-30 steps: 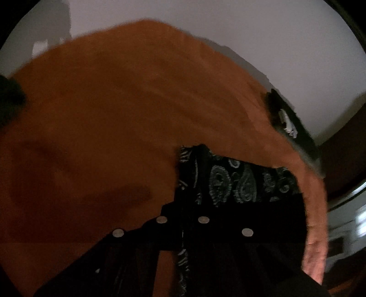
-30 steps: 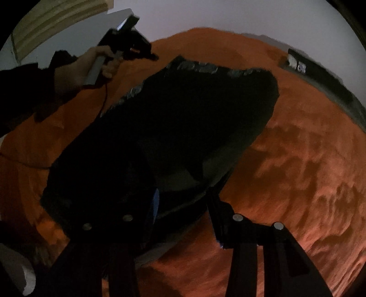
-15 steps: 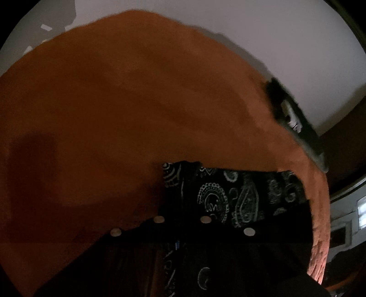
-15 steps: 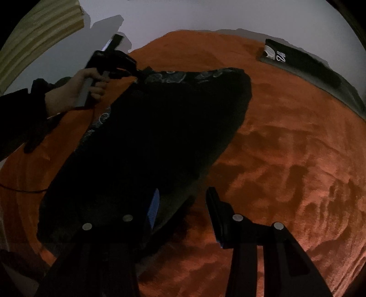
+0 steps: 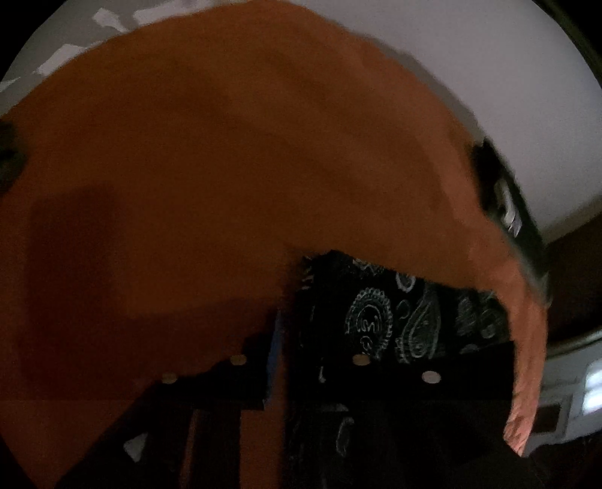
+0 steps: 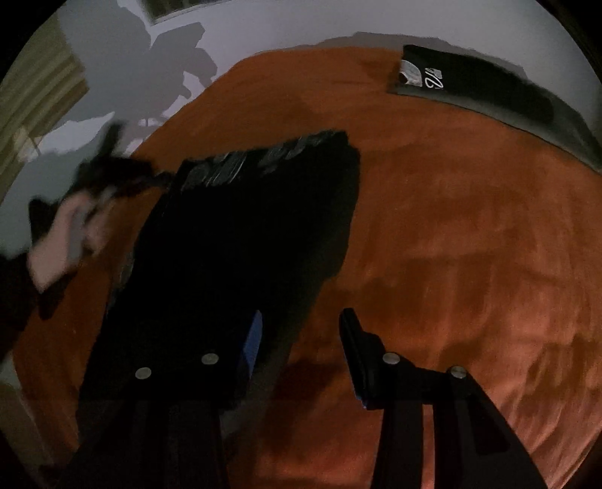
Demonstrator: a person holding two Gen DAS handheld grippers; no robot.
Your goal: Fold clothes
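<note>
A black paisley-print garment (image 6: 240, 240) lies spread on the orange blanket (image 6: 451, 244). My right gripper (image 6: 303, 334) hovers at its near edge. Its jaws are opening, the left finger is over the cloth, and nothing is pinched. In the left wrist view the garment's patterned corner (image 5: 395, 323) lies beside my left gripper (image 5: 288, 338). That gripper's jaws are opening, with a strip of orange blanket showing between the blue pad and the cloth edge. The right wrist view shows the left gripper (image 6: 113, 169) blurred at the garment's far left corner, held by a hand (image 6: 71, 237).
A folded black garment with a white print (image 6: 470, 86) lies at the blanket's far right edge, also in the left wrist view as the folded garment (image 5: 504, 210). A pale wall (image 6: 263, 30) rises behind. White furniture (image 5: 575, 391) stands past the blanket's right edge.
The left gripper's jaws have parted from the garment's corner. The right gripper has swung sideways along the blanket, and the garment, held up before, now lies lower and flatter.
</note>
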